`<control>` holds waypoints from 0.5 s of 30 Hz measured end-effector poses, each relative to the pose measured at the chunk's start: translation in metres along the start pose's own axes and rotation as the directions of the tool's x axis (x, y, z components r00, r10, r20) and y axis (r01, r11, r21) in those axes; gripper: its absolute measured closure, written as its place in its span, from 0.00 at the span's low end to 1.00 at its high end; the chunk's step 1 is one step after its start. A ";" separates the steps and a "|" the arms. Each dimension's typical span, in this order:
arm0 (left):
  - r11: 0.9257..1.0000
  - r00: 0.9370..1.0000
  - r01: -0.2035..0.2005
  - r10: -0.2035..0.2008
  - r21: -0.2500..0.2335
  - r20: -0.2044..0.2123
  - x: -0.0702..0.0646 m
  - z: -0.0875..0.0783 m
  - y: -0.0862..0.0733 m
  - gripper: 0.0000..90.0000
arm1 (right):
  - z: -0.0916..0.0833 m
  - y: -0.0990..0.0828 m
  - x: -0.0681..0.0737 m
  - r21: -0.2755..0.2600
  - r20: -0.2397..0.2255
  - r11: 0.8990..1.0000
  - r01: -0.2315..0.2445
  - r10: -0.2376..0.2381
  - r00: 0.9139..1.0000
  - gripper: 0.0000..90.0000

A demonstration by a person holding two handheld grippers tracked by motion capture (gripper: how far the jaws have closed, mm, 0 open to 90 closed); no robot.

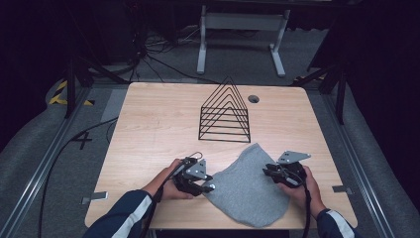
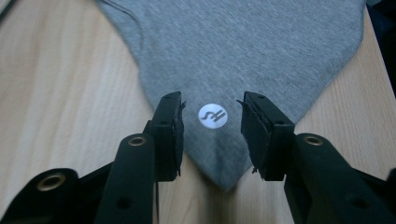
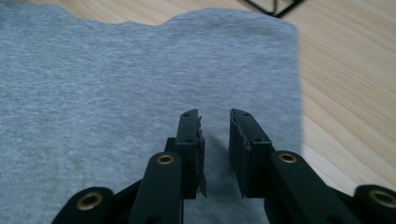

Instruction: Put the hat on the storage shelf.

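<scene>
A grey cloth (image 1: pixel 247 191) lies flat on the wooden table (image 1: pixel 148 129) near its front edge, between the two hands. My left gripper (image 1: pixel 209 182) hovers at the cloth's left corner. In the left gripper view its jaws (image 2: pixel 212 126) stand apart over that pointed corner (image 2: pixel 243 46), framing a round white label (image 2: pixel 213 115), and nothing is pinched. My right gripper (image 1: pixel 267 171) is over the cloth's right side. In the right gripper view its jaws (image 3: pixel 215 140) leave a narrow gap above the flat fabric (image 3: pixel 116 84), near its right edge, and hold nothing.
A black wire rack (image 1: pixel 225 116) with triangular dividers stands at the table's middle back. A round cable hole (image 1: pixel 253 98) lies just right of it. Bare wood extends left of the cloth. Beyond the table are a white stand and cables on the floor.
</scene>
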State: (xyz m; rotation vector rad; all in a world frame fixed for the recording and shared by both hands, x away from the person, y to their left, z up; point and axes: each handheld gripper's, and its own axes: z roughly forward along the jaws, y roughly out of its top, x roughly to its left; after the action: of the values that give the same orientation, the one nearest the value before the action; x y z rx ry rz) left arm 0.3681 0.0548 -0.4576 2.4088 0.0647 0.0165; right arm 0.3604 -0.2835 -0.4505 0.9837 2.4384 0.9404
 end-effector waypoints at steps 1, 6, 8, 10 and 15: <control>1.000 1.000 -0.011 0.011 0.017 0.007 -0.001 0.003 0.000 0.68 | 0.003 0.002 0.002 0.007 -0.006 1.000 0.009 -0.009 1.000 0.84; 1.000 1.000 -0.006 0.005 0.012 0.016 -0.008 0.002 -0.006 0.69 | 0.015 0.009 0.008 0.008 -0.031 1.000 0.026 -0.026 0.999 0.87; 1.000 1.000 -0.002 0.002 0.017 0.019 -0.010 0.000 -0.007 0.69 | 0.017 0.010 0.008 0.008 -0.039 1.000 0.026 -0.025 0.999 0.88; 1.000 0.999 -0.004 0.003 0.024 0.039 -0.020 -0.001 -0.008 0.70 | 0.025 0.018 0.011 0.004 -0.051 0.999 0.032 -0.032 0.998 0.90; 1.000 0.998 -0.018 0.017 0.024 0.057 -0.038 -0.002 -0.009 0.71 | 0.043 0.038 0.018 0.006 -0.072 0.997 0.073 -0.072 0.995 0.92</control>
State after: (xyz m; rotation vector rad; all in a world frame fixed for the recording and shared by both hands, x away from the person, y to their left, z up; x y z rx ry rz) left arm 0.3300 0.0608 -0.4623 2.4324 0.0176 -0.0447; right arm 0.3888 -0.2315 -0.4563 0.8721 2.5211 0.9562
